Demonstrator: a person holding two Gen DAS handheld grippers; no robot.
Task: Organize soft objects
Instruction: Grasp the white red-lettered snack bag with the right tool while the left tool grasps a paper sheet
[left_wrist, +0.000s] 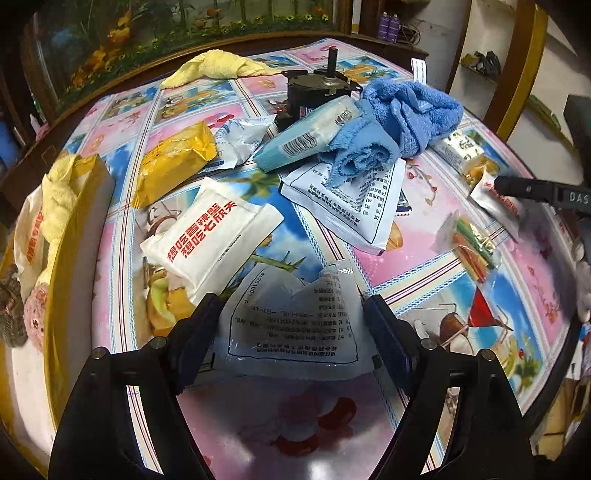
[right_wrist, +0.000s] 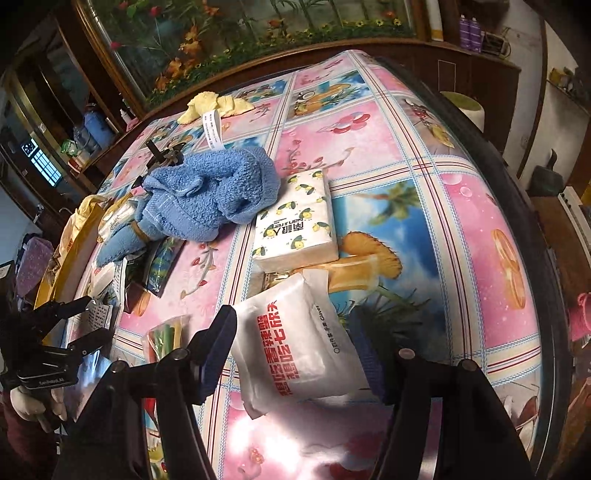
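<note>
My left gripper (left_wrist: 291, 306) is open, its fingers on either side of a clear plastic packet with black print (left_wrist: 295, 325) lying on the table. My right gripper (right_wrist: 291, 328) is open around a white glove packet with red characters (right_wrist: 295, 347); this gripper also shows in the left wrist view (left_wrist: 517, 186). A crumpled blue towel (left_wrist: 399, 122) (right_wrist: 207, 195) lies mid-table. A yellow towel (left_wrist: 218, 66) (right_wrist: 214, 105) lies at the far edge. A second white packet with red characters (left_wrist: 210, 236) lies ahead left of my left gripper.
A yellow-rimmed box (left_wrist: 74, 229) at the left holds a yellow cloth and plush items. A yellow packet (left_wrist: 173, 162), a light blue tissue pack (left_wrist: 306, 136), a black motor (left_wrist: 317, 88), a printed pouch (left_wrist: 354, 199), a lemon-print tissue pack (right_wrist: 295, 221) and a colourful strip bag (left_wrist: 472, 247) lie about.
</note>
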